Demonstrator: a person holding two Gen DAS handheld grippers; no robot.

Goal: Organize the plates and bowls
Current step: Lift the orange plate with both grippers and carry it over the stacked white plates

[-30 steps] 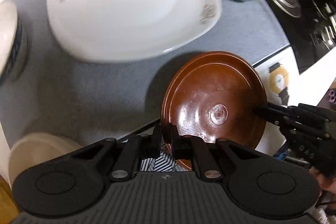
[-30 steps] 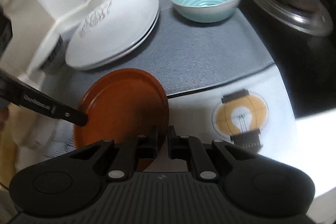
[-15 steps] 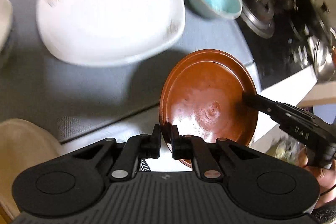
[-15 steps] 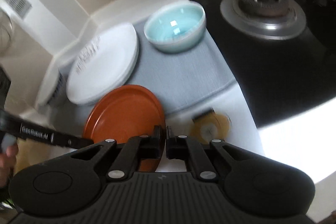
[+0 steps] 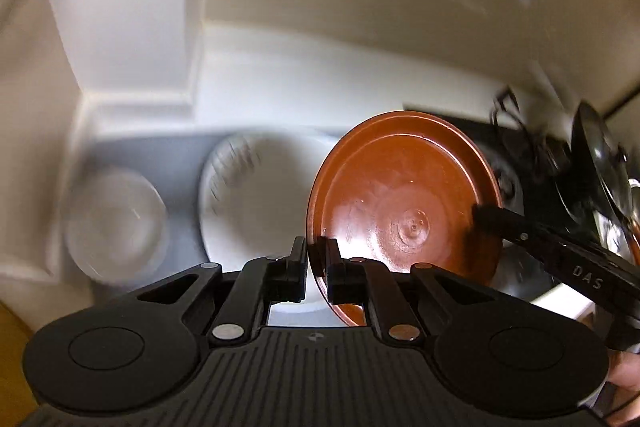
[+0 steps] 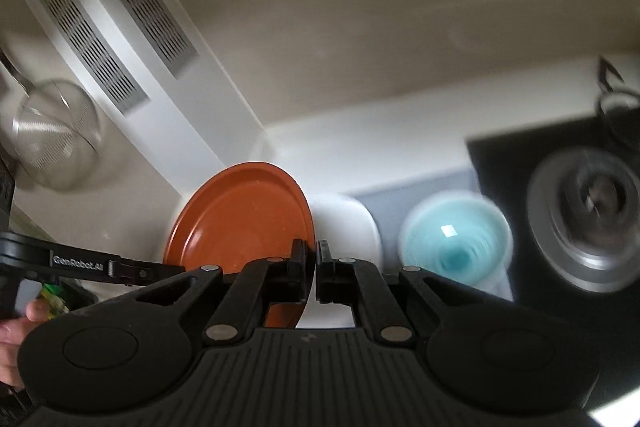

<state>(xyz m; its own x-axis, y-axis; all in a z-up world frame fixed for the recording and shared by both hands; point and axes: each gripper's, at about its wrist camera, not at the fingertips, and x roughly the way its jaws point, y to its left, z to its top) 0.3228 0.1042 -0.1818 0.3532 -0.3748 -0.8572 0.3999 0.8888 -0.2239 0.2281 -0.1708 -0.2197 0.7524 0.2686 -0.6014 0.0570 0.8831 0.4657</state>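
Note:
A brown plate [image 5: 404, 203] is held upright in the air, pinched at opposite rim edges by both grippers. My left gripper [image 5: 316, 267] is shut on its near rim. My right gripper [image 6: 312, 267] is shut on the other rim; the plate also shows in the right wrist view [image 6: 240, 219]. Below lie stacked white plates [image 5: 256, 195], a pale bowl [image 5: 116, 223] to their left and a turquoise bowl [image 6: 456, 239], all on a grey mat [image 5: 180, 155].
A black stove with a burner [image 6: 588, 227] is at the right. A white wall corner and a vent [image 6: 112, 19] rise behind the counter. A metal strainer [image 6: 52, 139] hangs at the left.
Both grippers have lifted the brown plate well up from the counter and tipped it more upright; the views now look toward the back wall.

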